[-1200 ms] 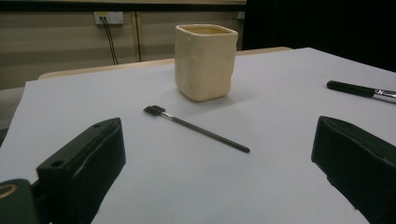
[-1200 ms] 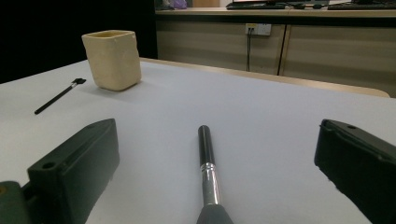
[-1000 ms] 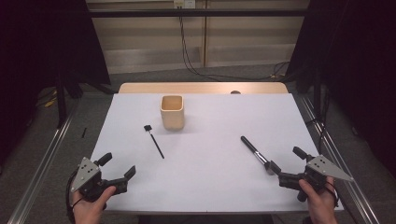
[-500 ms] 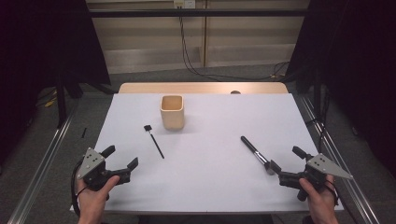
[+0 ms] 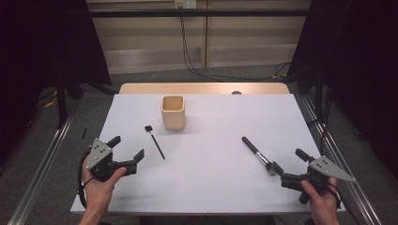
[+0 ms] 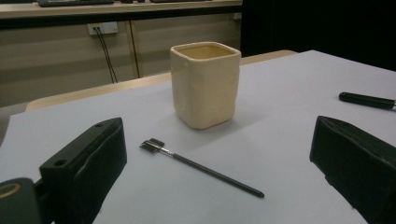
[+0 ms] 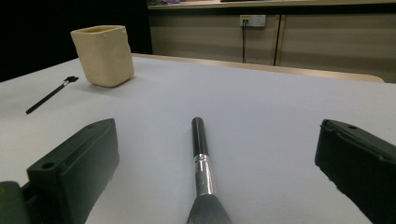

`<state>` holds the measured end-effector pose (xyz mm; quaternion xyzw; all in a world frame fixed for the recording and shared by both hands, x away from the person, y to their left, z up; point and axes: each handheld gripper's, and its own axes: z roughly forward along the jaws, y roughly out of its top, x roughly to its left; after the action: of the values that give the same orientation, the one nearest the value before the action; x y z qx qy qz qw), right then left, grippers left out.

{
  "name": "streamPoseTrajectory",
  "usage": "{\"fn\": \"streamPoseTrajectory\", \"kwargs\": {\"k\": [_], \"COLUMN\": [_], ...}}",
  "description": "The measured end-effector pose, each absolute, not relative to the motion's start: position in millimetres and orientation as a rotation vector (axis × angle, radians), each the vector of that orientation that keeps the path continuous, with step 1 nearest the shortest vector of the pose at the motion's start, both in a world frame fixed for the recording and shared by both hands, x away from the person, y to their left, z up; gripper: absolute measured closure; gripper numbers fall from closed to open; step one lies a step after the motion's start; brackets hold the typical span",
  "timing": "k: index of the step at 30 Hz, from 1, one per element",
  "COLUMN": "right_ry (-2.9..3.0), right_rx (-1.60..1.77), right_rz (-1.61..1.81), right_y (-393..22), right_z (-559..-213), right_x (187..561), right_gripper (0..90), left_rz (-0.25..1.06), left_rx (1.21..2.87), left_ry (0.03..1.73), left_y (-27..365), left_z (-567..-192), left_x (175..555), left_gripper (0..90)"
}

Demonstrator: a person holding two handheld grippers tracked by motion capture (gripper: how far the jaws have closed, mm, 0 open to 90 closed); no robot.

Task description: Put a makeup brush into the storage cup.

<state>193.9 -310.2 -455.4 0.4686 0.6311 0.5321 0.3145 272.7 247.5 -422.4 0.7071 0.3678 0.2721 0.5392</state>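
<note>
My right gripper (image 5: 286, 165) hovers low over the worktop (image 5: 211, 154) with its jaws spread wide and nothing between their pads; in the right gripper view the makeup brush (image 7: 201, 163) lies flat straight ahead of them, bristles nearest me and black handle pointing away, touching neither jaw. My left gripper (image 5: 126, 147) is likewise held with its jaws spread and empty, near the worktop's left front corner. In the left gripper view the thin black applicator (image 6: 201, 169) lies flat just beyond the jaws, its small flat head toward the cup (image 6: 206, 84). The cream, square-sided cup stands upright toward the back of the white worktop, near the applicator's head but apart from it. From the high view, brush (image 5: 256, 153) and applicator (image 5: 155, 141) lie well apart, one before each of my hands, the cup (image 5: 173, 112) behind and between them.
</note>
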Motion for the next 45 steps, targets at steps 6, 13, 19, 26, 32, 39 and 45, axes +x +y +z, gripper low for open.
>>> {"fn": "streamPoseTrajectory", "kwargs": {"k": [6, 13, 19, 26, 32, 39, 45], "right_ry": [1.669, 1.678, 1.68, 1.689, 1.688, 1.7, 1.698], "right_rx": [1.226, 1.218, 1.218, 1.208, 1.203, 1.197, 1.196], "right_rz": [1.385, 1.383, 1.385, 1.385, 1.391, 1.394, 1.396], "right_y": [-310, -308, -309, -308, -307, -308, -308], "right_z": [-455, -455, -456, -455, -455, -455, -455], "right_x": [193, 193, 194, 193, 195, 195, 194], "right_gripper": [0.0, 0.0, 0.0, 0.0, 0.0, 0.0, 0.0], "left_rz": [0.646, 0.645, 0.678, 0.684, 0.675, 0.7, 0.716], "left_rx": [1.678, 1.665, 1.655, 1.647, 1.661, 1.688, 1.674], "left_ry": [0.868, 0.85, 0.862, 0.903, 0.904, 0.896, 0.924], "left_y": [239, 229, 226, 223, 217, 214, 214], "left_z": [-417, -414, -411, -412, -410, -407, -401], "left_x": [280, 288, 305, 326, 342, 356, 373], "left_gripper": [3.7, 3.8, 4.5, 4.3, 4.2, 4.2, 4.3]}}
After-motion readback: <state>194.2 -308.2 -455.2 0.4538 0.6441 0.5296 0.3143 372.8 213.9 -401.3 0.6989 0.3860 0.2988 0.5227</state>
